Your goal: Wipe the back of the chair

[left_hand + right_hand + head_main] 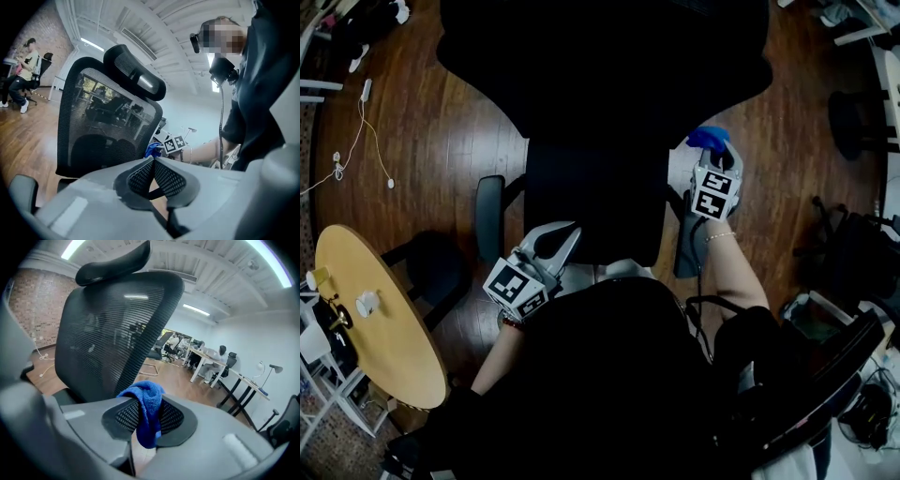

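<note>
A black mesh office chair stands in front of me, its back at the top of the head view and its seat below. My right gripper is shut on a blue cloth beside the chair's right side. In the right gripper view the cloth hangs between the jaws of that gripper, a short way from the mesh back and headrest. My left gripper is shut and holds nothing, near the seat's left front. Its tips meet, facing the chair back.
A round wooden table with small items stands at the left. Cables lie on the wooden floor. Armrests flank the seat. Another dark chair is at the lower right. A seated person and desks are far off.
</note>
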